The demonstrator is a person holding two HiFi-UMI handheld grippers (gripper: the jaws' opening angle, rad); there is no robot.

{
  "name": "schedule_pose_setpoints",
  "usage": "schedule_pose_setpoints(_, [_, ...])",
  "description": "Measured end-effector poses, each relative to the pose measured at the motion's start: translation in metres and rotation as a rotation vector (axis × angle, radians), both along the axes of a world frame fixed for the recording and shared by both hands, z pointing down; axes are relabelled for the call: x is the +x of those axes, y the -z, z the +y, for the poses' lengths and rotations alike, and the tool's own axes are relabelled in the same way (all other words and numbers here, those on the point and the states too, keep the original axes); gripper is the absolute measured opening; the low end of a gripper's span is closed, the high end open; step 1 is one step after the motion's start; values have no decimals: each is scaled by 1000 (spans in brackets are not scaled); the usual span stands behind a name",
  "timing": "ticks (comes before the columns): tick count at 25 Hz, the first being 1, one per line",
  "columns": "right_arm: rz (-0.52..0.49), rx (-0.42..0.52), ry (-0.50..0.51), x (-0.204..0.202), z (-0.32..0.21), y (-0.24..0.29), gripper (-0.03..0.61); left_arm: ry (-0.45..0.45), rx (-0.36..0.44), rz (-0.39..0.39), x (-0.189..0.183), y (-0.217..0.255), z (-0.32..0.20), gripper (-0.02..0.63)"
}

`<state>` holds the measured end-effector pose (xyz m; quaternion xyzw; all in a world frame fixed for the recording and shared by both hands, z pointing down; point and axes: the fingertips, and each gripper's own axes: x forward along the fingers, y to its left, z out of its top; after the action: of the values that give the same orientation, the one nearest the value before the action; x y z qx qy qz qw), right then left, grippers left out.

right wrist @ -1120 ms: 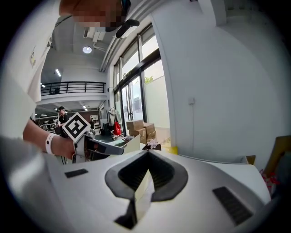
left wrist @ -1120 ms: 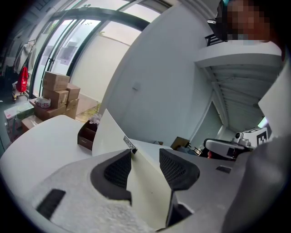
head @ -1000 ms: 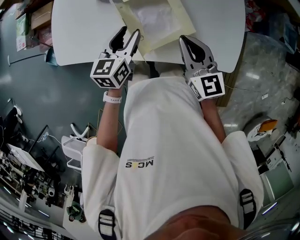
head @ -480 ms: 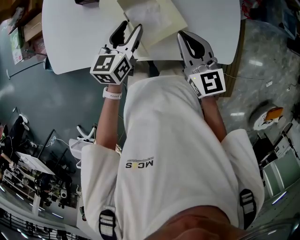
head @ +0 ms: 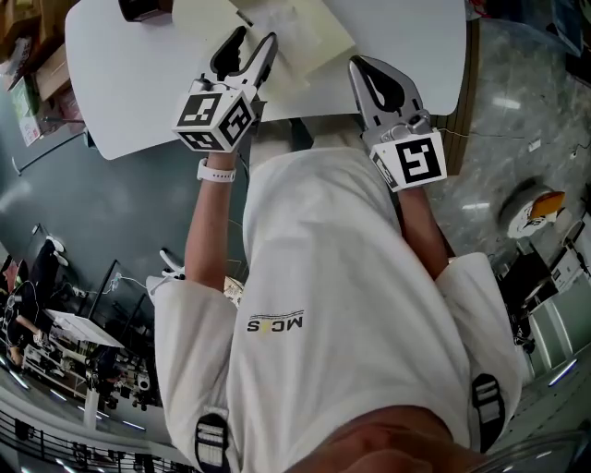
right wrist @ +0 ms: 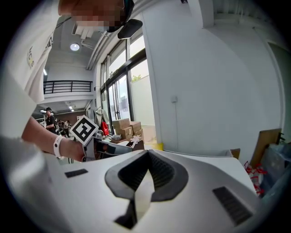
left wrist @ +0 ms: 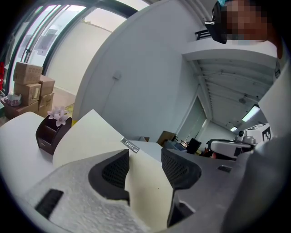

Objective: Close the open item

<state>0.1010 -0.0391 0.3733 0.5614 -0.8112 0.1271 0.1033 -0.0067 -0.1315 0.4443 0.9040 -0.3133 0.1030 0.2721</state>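
A cream folder (head: 309, 37) lies open on the white table (head: 138, 83), and one flap stands raised in the left gripper view (left wrist: 86, 132). That flap has a small metal tag (left wrist: 130, 145) at its edge. My left gripper (head: 252, 39) is at the folder's near left edge. Its jaws are opening, and the cream flap shows in the gap (left wrist: 144, 154) without either pad pressing on it. My right gripper (head: 360, 65) hovers at the table's near edge, right of the folder. Its jaws (right wrist: 148, 152) are shut with nothing held.
A dark brown box holding a pale flower (left wrist: 51, 129) stands on the table's far left (head: 138, 7). Cardboard boxes (left wrist: 29, 86) are stacked beyond the table by the window. The person's white shirt (head: 323, 305) fills the lower head view.
The left jaws have spread wider at the folder's edge. The head view has shifted, so the table now sits further left and higher. The right gripper stays shut.
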Motion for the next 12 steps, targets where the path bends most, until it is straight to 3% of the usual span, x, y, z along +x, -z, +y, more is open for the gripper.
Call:
schedule_pose_setpoints(5, [-8,-10,-42,12,0,-2,14,-67,2,-35,18,-10,-9,217])
schedule_pose_setpoints(7, [-11,-18,-58,16,1,-5,14,-84,7,-52,22,-14,-13,174])
schedule_pose_setpoints(12, [-13,-39,-76,19,6,-14,14,-126,22,-106,27,-28,-22,144])
